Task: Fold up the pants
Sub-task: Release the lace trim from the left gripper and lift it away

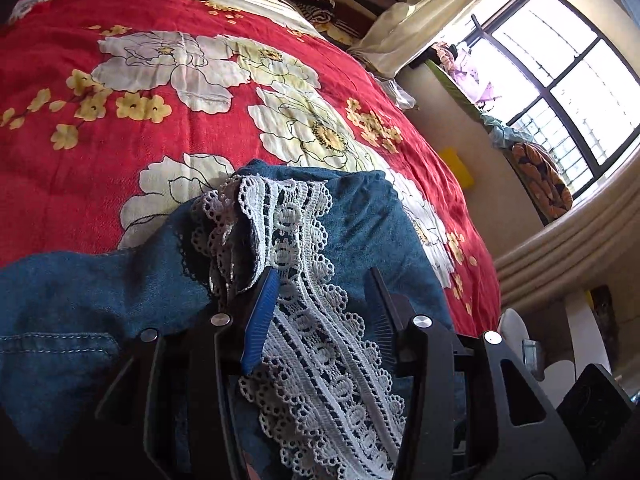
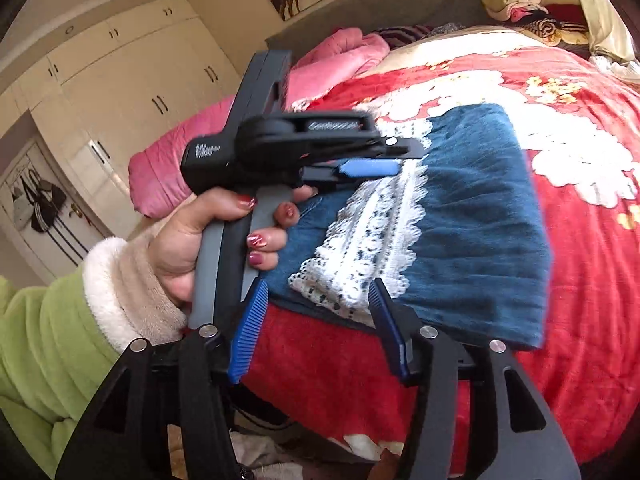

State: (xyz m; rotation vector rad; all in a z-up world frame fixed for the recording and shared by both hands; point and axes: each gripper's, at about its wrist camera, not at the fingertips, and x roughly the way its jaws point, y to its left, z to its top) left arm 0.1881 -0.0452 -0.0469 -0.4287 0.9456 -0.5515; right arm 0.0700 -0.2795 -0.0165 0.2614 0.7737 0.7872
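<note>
Blue denim pants [image 2: 472,216] with white lace trim [image 2: 372,232] lie folded on the red floral bedspread [image 2: 560,320]. In the left wrist view the pants [image 1: 360,216] and the lace [image 1: 312,320] fill the foreground. My left gripper [image 1: 324,276] is open, its blue pads either side of the lace, just above the cloth. It also shows in the right wrist view [image 2: 372,160], held by a hand over the pants' far end. My right gripper [image 2: 316,292] is open and empty at the near edge of the pants.
A pink quilt [image 2: 224,152] lies at the bed's head end. Piled clothes [image 2: 520,0] sit at the far corner. A wardrobe [image 2: 120,80] stands to the left. A window [image 1: 560,80] and sill with cushions are to the right of the bed.
</note>
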